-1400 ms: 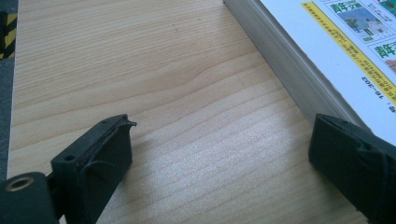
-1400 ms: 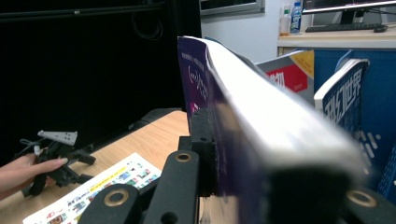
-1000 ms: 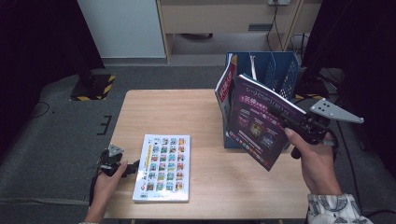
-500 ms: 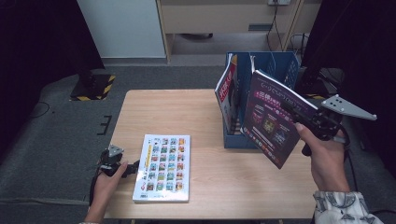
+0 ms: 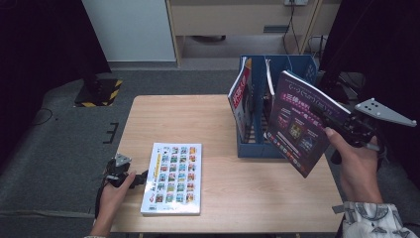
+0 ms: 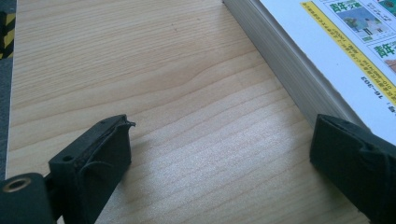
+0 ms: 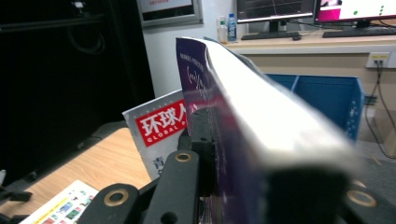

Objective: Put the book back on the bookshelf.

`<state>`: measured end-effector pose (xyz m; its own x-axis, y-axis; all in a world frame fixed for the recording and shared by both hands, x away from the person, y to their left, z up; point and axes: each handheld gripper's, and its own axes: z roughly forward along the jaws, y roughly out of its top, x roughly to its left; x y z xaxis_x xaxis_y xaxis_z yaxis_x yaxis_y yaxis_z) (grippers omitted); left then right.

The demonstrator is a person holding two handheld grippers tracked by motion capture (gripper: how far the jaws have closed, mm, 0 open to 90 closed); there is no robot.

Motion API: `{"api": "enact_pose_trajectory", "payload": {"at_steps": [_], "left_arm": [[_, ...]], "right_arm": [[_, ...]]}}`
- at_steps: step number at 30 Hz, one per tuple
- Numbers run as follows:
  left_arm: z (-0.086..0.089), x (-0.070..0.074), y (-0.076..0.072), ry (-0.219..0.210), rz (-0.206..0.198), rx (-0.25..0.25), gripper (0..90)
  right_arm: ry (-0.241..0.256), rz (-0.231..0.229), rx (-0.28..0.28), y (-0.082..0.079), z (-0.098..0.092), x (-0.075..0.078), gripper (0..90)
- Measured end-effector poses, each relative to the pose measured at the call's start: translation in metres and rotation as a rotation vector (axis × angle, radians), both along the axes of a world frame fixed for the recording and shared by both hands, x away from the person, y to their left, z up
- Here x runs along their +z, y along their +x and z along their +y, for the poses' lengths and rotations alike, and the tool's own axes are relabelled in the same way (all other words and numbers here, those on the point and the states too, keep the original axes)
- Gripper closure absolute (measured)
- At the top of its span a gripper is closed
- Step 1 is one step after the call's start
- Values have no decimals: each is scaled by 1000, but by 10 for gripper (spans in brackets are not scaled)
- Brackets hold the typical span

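My right gripper (image 5: pixel 331 122) is shut on a purple-covered magazine (image 5: pixel 302 124), held upright and tilted in the air just right of the blue file rack (image 5: pixel 257 146). In the right gripper view the purple magazine (image 7: pixel 243 116) stands edge-on between the jaws. A magazine with a red title band (image 5: pixel 239 99) leans in the rack's left slot. A white book with a grid of pictures (image 5: pixel 173 176) lies flat at the table's front left. My left gripper (image 5: pixel 143 177) rests open at that book's left edge; in the left gripper view the white book (image 6: pixel 327 51) touches the right jaw.
The wooden table (image 5: pixel 198 119) has bare room at its middle and back left. The rack stands at the back right edge. Behind it are a cabinet, cables and dark curtains. A yellow-black striped base (image 5: pixel 99 91) sits on the floor at left.
My right gripper has carried the purple magazine to the right and a little up, away from the rack's front. The left gripper and the white book have stayed put.
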<state>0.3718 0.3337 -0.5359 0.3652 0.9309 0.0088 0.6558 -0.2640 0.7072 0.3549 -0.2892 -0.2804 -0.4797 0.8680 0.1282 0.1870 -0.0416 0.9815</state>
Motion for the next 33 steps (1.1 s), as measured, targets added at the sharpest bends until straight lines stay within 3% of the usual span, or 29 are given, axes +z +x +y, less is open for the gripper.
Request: {"api": "enact_pose_trajectory", "payload": {"at_steps": [11,18,26,33], "left_arm": [[0,0,0,-1,0,0,44],[0,0,0,0,1,-1,43],[0,0,1,0,1,-2,42],[0,0,1,0,1,-2,41]], "right_arm": [[-86,4,-84,9,4,10,839],[-105,20,-148,22,5,10,839],[-48,6,-224,36,2,8,839],[-48,3,-253,51,12,8,839]]}}
